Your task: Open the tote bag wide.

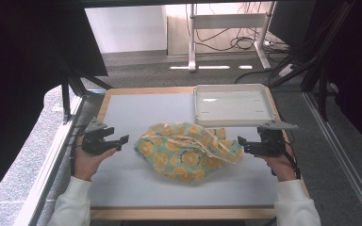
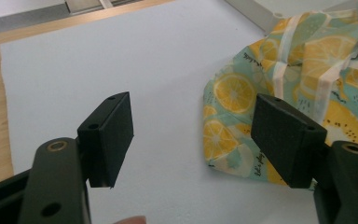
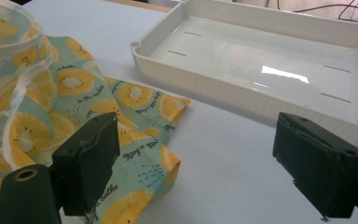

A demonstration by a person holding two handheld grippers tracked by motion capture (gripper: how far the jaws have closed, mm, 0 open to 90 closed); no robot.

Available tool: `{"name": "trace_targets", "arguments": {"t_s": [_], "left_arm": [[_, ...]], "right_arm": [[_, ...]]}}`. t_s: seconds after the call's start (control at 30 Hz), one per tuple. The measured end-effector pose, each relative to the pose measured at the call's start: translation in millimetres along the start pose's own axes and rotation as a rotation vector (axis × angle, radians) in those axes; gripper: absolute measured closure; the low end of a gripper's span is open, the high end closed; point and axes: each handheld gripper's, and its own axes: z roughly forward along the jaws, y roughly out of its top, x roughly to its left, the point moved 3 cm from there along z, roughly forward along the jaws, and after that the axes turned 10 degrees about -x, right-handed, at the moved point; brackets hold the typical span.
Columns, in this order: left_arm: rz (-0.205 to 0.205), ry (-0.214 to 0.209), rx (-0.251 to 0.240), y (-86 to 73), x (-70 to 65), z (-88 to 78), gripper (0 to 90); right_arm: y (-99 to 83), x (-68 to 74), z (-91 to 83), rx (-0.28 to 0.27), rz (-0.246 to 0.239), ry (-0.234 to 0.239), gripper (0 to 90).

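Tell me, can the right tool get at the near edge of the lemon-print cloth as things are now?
Probably yes. The right tool is open, the cloth lies just beside it on the mat, and nothing stands between them. The white tray sits farther back, out of the way.

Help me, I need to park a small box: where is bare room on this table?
Free: the mat behind the left gripper, left of the white tray, and the near strip before the lemon-print cloth. Crowded: between cloth, tray and right gripper.

The cloth [image 1: 188, 151] lies mid-table on the mat [image 1: 136, 108], with the tray [image 1: 231, 104] just behind it to the right
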Motion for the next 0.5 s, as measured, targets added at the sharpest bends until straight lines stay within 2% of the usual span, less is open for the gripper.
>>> {"name": "trace_targets", "arguments": {"t_s": [0.23, 0.37, 0.5], "left_arm": [[0.001, -0.009, -0.013, 9.1, -7.1, -1.4, 30.8], [0.022, -0.030, -0.011, 14.8, -15.6, 0.9, 30.7], [0.036, -0.039, -0.028, 19.6, -20.3, 0.1, 31.5]], "right_arm": [[-1.3, -0.6, 0.9, 0.011, 0.003, -0.005, 14.8], [-1.8, 0.3, 1.3, 0.014, 0.002, -0.007, 14.8], [-1.8, 1.4, 1.7, 0.014, 0.000, -0.004, 14.8]]}}
